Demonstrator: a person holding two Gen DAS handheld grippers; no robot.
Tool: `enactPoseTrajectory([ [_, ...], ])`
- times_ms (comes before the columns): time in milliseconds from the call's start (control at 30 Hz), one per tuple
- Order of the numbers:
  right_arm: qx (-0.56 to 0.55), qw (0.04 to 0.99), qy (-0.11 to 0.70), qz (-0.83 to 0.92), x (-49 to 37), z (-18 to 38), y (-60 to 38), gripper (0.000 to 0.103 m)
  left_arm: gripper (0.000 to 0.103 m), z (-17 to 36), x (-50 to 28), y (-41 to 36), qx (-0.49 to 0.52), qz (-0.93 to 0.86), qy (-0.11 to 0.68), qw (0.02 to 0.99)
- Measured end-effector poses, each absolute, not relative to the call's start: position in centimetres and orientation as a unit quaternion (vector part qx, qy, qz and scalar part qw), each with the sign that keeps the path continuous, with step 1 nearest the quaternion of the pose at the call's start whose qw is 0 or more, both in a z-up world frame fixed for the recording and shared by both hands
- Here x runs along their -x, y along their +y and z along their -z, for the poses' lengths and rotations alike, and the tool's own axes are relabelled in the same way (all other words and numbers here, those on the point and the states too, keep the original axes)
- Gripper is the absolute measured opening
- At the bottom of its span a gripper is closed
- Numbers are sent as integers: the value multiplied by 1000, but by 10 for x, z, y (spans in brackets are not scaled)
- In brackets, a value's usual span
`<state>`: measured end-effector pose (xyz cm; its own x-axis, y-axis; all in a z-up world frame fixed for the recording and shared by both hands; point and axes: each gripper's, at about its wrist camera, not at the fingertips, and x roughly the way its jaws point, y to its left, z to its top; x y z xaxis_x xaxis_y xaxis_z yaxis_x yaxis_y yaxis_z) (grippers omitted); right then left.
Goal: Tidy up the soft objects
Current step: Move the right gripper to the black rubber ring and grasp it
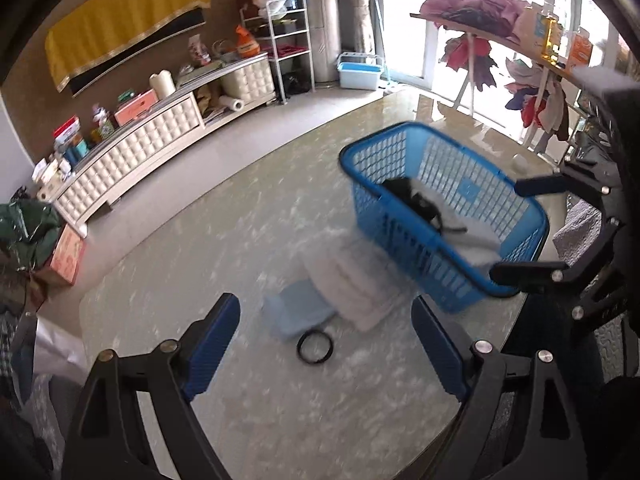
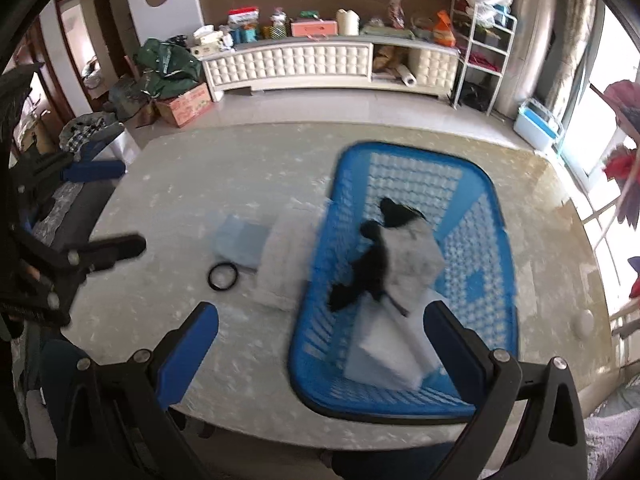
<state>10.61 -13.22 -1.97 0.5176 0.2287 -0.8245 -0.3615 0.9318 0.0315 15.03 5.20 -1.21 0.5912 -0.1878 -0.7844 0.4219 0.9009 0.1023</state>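
A blue plastic basket (image 1: 476,196) (image 2: 480,216) stands on the marble table and holds a black cloth (image 2: 368,264), a grey cloth (image 2: 412,256) and white folded cloths (image 2: 392,356). A white folded towel (image 1: 352,284) (image 2: 284,256) lies against the basket's left side, with a light blue cloth (image 1: 298,310) (image 2: 240,240) beside it. A black ring (image 1: 315,345) (image 2: 223,276) lies in front of them. My left gripper (image 1: 326,350) is open and empty above the ring. My right gripper (image 2: 320,344) is open and empty at the basket's near left edge; it also shows in the left wrist view (image 1: 528,230).
The marble table (image 1: 224,240) (image 2: 180,200) has its edge close to me. A white TV cabinet (image 2: 320,64) with clutter lines the far wall. A drying rack with clothes (image 1: 480,20) stands by the window. Boxes and bags (image 2: 172,80) sit on the floor at left.
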Motion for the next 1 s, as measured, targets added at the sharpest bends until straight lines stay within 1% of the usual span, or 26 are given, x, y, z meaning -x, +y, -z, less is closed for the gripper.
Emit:
enactPoseTrajectory([
  [167,132,877,430,-168,-99,23,-92,103,87,19,-136,77,-132,155,425,882],
  [367,168,862,437,-193,-101,42,-54,103,87,29,-125,108,-107,134,433,885],
  [700,183,829,479,-222,-112,66,-16,103,87,56,-117,149,-91,110,454,879],
  [1000,177,821,493,-228,-126,87,8,103,86,83,-121,176,-74,99,473,873],
])
